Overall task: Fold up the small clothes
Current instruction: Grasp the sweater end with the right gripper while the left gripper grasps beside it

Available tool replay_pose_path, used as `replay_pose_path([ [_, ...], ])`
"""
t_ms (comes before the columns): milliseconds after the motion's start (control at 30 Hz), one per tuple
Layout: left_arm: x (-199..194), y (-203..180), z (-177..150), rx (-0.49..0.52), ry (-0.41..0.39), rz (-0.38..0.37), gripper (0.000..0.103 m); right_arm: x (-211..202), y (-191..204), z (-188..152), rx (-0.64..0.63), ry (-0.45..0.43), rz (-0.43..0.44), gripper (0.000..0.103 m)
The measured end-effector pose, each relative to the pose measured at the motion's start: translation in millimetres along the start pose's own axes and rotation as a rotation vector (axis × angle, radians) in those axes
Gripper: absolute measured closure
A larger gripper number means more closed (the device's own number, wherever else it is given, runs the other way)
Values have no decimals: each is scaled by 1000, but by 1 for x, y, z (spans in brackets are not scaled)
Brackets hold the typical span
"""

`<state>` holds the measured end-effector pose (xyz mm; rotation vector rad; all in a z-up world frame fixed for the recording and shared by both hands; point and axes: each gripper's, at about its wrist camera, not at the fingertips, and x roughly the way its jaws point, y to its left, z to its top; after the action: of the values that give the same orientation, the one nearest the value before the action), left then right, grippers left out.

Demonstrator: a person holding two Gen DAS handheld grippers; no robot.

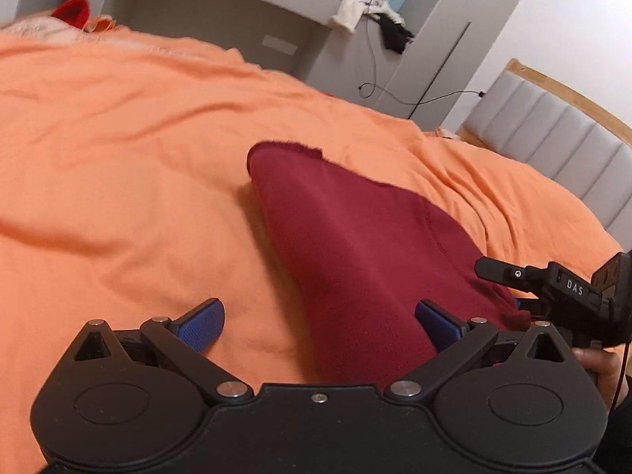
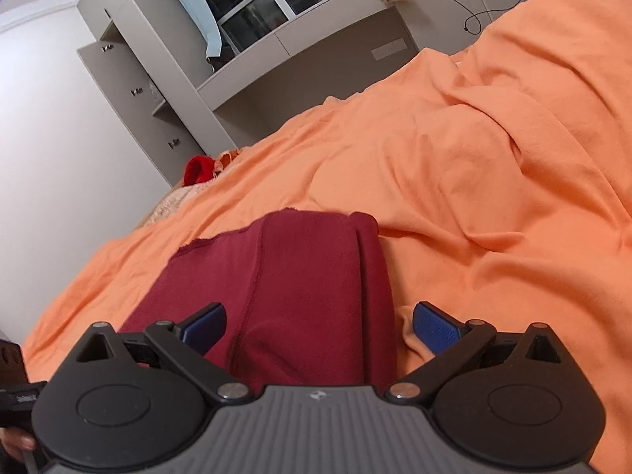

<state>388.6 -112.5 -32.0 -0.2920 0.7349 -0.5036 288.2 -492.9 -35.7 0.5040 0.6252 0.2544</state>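
Both the left gripper (image 1: 319,326) and right gripper (image 2: 319,326) hover with jaws apart over the dark red knit garment (image 1: 355,237), partly folded on the orange bedsheet (image 1: 118,138). Judging by this, a fold is between grasps. Next, each must pinch a near edge.

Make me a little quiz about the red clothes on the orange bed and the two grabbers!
1. True or false: the dark red garment lies on the orange sheet.
2. Pick one. The left gripper is: A) open, B) shut on the garment, C) out of sight.
3. Fill in: the pads on the right gripper fingers are coloured ____.

Key: 1 true. 2 A, its fingers stand wide apart with cloth in between. 3 blue.
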Motion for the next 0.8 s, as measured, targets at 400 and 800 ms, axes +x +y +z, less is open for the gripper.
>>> replay_pose_path([
  [400, 5, -5, 1, 19, 4, 28, 0, -8, 18, -10, -95, -36, -45, 50],
  [800, 11, -11, 3, 19, 20, 53, 0, -2, 12, -12, -53, -17, -46, 45],
])
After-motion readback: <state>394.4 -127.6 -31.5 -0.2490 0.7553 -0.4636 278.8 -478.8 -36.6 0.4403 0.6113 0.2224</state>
